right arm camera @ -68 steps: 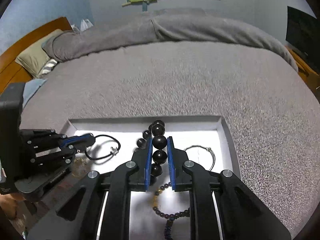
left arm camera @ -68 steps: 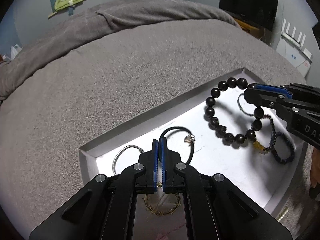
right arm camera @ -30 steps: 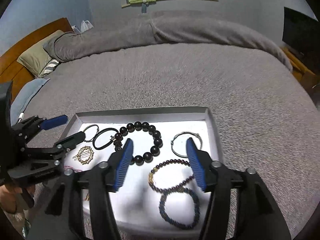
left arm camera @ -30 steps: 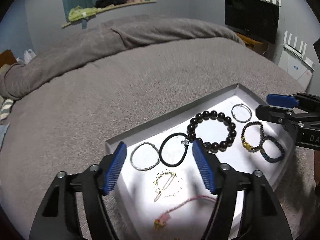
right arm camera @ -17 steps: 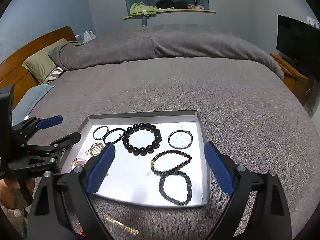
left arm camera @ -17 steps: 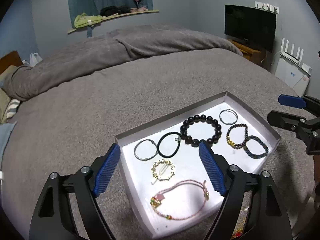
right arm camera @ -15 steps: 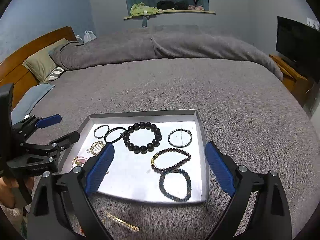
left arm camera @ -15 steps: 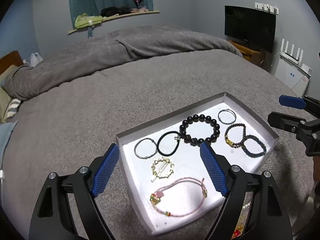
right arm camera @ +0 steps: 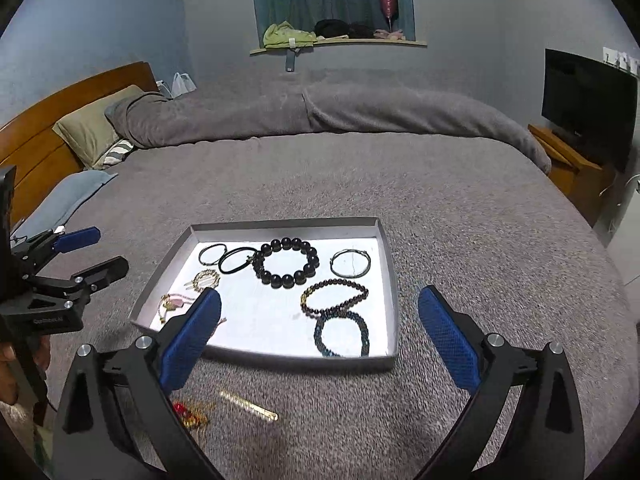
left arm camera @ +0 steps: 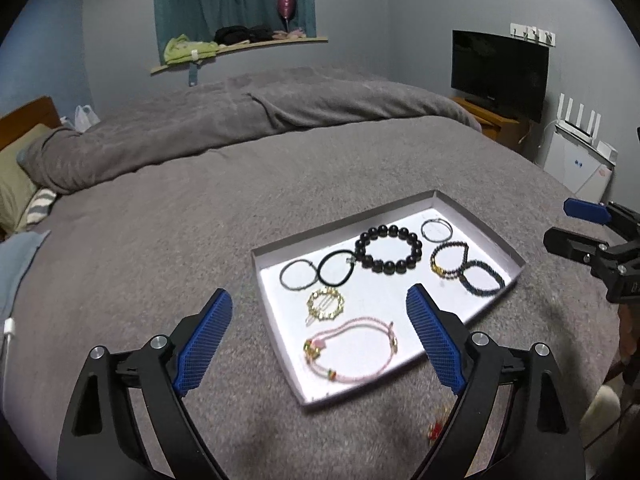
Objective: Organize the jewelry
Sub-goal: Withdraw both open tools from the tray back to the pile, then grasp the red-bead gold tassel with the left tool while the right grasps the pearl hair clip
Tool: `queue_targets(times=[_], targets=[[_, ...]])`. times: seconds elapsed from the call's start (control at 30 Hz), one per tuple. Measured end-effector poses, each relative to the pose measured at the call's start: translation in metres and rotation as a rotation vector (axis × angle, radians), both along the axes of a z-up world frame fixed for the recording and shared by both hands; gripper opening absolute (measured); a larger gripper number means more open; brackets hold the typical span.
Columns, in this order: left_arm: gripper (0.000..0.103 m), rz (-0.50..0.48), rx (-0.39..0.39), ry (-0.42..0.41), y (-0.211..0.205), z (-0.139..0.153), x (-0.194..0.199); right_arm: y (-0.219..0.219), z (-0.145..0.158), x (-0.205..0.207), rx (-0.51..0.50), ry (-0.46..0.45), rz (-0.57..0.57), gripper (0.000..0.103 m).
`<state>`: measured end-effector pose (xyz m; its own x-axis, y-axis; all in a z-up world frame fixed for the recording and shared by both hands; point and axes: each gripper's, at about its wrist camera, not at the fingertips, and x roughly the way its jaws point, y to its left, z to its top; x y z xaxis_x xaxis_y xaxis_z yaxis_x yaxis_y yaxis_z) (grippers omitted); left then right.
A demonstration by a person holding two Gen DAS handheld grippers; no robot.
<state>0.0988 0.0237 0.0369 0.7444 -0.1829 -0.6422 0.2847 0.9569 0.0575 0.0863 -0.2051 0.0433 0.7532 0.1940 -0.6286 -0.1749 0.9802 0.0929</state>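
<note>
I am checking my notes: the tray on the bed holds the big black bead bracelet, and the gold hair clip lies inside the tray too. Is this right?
Not quite. The bracelet is in the tray, but the clip lies outside it on the bed, as the right wrist view shows.

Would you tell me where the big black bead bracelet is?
In the tray, back row middle: black hair tie touching its left, silver bangle right of the big black bead bracelet.

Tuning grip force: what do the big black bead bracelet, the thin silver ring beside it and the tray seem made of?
Big black bead bracelet: glossy round beads, maybe stone or lacquered wood. Thin silver ring: shiny, likely metal wire. Tray: matte grey thin walls, probably cardboard.
</note>
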Motion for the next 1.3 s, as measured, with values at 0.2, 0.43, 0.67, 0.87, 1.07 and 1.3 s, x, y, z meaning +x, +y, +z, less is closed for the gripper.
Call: queue_targets(times=[0.2,0.43,0.67,0.87,1.07,1.3], targets=[[0.09,0.003,0.0,0.029,0.01,-0.014,-0.024,-0.002,-0.009,-0.02,-0.038,0.002,0.01,0.097],[0.09,-0.028,0.02,0.055,0.003,-0.04,-0.055,-0.003,-0.037,-0.036,-0.083,0.047,0.017,0.097],[0.09,-0.074,0.01,0.094,-0.015,-0.066,-0.074,-0.001,-0.06,-0.045,-0.095,0.084,0.031,0.097],[0.09,-0.117,0.022,0.139,-0.031,-0.09,-0.081,0.001,-0.077,-0.048,-0.104,0.121,0.043,0.097],[0.09,-0.135,0.021,0.131,-0.04,-0.099,-0.085,-0.001,-0.089,-0.052,-0.094,0.146,0.044,0.097],[0.05,-0.191,-0.025,0.148,-0.047,-0.098,-0.079,-0.001,-0.092,-0.055,-0.083,0.143,0.053,0.097]])
